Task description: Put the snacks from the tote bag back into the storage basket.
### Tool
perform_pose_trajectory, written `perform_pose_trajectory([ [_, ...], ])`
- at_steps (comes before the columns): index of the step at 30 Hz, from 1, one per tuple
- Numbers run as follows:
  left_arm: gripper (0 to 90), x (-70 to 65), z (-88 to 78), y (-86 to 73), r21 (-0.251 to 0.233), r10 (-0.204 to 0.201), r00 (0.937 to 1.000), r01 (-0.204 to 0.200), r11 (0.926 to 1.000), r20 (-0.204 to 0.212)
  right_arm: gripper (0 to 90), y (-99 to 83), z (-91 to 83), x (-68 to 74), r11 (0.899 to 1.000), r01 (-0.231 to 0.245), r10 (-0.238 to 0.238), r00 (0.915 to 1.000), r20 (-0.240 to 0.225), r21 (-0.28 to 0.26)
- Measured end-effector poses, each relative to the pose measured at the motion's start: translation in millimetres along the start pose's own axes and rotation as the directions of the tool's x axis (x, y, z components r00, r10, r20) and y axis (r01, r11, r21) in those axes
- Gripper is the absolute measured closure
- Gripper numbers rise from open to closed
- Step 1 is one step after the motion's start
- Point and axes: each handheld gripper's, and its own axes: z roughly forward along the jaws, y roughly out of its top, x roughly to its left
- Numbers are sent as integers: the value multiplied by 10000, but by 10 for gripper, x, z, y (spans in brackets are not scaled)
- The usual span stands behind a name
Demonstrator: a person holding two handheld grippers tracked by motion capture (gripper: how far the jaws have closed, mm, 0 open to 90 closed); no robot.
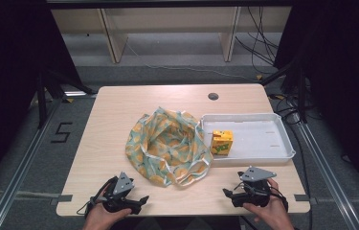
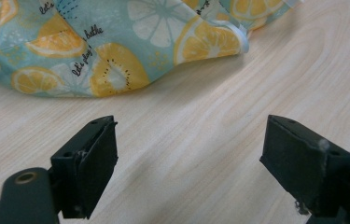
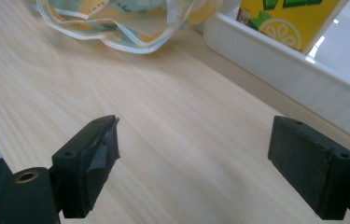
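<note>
Both claws gape empty – left gripper (image 1: 139, 202), right gripper (image 1: 230, 195) at bottom edge; bare wood before bag (image 1: 167, 146), printed "let's play!".

Lab: floor rails (image 1: 19, 158), cables (image 1: 263, 48), numbered marking (image 1: 62, 132).

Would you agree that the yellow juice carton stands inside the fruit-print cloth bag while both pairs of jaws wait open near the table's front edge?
Not quite: the yellow juice carton stands in the white plastic tray, beside the fruit-print cloth bag, as the high view shows. Both pairs of jaws do wait open near the front edge.
</note>
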Motion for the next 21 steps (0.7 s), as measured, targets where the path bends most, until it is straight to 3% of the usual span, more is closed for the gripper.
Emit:
perform_pose_trajectory([
  [3, 175, 8, -3, 1, 64, 121, 9999, -121, 9999, 1, 173, -31, -12, 4, 9999, -49, 47, 9999, 110, 124],
  [8, 175, 2, 4, -2, -14, -27, 10000, 27, 10000, -69, 179, -63, -4, -3, 9998, 32, -32, 10000, 16, 203],
  [9, 175, 1, 8, -4, -90, -64, 10000, 64, 9999, -20, 179, -64, -19, 8, 9996, -173, 172, 9998, 37, 244],
  [10, 175, 5, 7, -4, -76, -10, 10000, 10, 10000, -40, 179, -73, -12, -6, 9998, 61, -62, 10000, 56, 178],
  [12, 175, 2, 12, -5, -80, -41, 10000, 41, 10000, -51, 176, -83, -17, 3, 9998, -1, -1, 10000, 64, 205],
  [17, 175, 1, 13, -3, -69, -33, 10000, 32, 10000, -35, 175, -94, -5, 13, 9987, 436, -439, 9990, 113, 267],
  [21, 175, 0, 13, -3, -61, -37, 10000, 37, 10000, -25, 176, -102, -4, 10, 9986, 285, -287, 9996, 42, 451],
])
